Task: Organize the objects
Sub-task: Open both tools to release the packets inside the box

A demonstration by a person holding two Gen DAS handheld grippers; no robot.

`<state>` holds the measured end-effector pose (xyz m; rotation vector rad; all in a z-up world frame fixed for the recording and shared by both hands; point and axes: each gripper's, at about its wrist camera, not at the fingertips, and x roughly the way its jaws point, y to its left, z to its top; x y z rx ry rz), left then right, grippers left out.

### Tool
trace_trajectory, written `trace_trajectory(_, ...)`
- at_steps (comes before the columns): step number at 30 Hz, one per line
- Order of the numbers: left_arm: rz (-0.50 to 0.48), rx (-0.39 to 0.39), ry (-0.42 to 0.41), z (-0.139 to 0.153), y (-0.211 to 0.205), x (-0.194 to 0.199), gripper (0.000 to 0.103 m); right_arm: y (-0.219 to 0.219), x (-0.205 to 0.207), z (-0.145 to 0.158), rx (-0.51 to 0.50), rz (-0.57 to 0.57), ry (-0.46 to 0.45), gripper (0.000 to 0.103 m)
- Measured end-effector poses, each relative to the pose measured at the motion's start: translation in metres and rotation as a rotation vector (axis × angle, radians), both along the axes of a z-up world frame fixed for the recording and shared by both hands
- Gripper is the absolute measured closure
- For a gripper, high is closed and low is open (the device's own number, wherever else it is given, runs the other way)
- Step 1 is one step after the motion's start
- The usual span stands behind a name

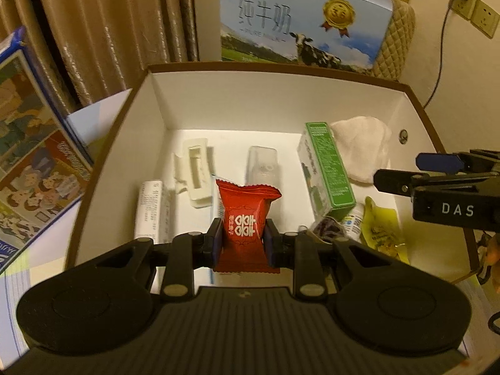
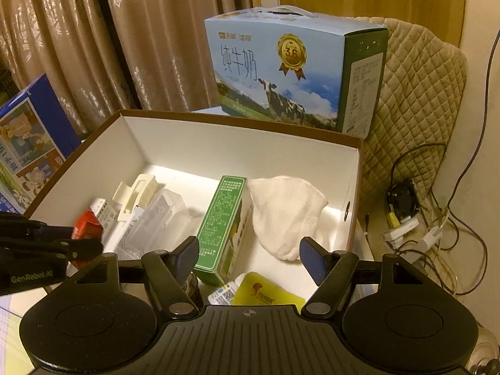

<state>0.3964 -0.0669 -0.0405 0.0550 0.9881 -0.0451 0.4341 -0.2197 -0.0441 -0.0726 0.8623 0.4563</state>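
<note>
The left gripper has its jaws clamped on the upright red candy packet, above the box's near-left floor; the right gripper's jaws stand apart, empty.

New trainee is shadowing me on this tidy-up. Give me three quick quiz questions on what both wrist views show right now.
1. True or false: the left gripper is empty.
2. Which lies against the green carton on its right in the box? A white cloth; B milk case; C red sachet.
3. Fill in: the right gripper is ____.

Key: 1 false, it clamps the red sachet; 2 A; 3 open.
</note>
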Motion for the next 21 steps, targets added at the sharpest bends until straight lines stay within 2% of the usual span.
trace_trajectory(5,-0.032,-0.022,0.011,-0.004,-0.009,0.002,0.079,-0.002,-0.002,0.001,0.003,0.002,0.002,0.035)
trace_trajectory(10,-0.040,-0.029,-0.009,-0.002,-0.011,0.001,0.054,-0.004,-0.008,0.003,0.007,0.009,0.000,0.035)
trace_trajectory(14,-0.023,-0.035,-0.009,0.001,-0.007,-0.001,0.045,-0.007,-0.016,0.006,0.011,0.020,0.000,0.035)
trace_trajectory(16,-0.008,-0.040,-0.007,0.003,-0.003,-0.002,0.037,-0.009,-0.019,0.008,0.019,0.021,0.005,0.035)
trace_trajectory(18,0.002,-0.040,-0.012,0.006,0.000,-0.004,0.035,-0.011,-0.024,0.011,0.031,0.023,0.009,0.034)
trace_trajectory(21,0.013,-0.040,-0.025,0.012,0.004,-0.009,0.026,-0.014,-0.031,0.015,0.043,0.023,0.012,0.034)
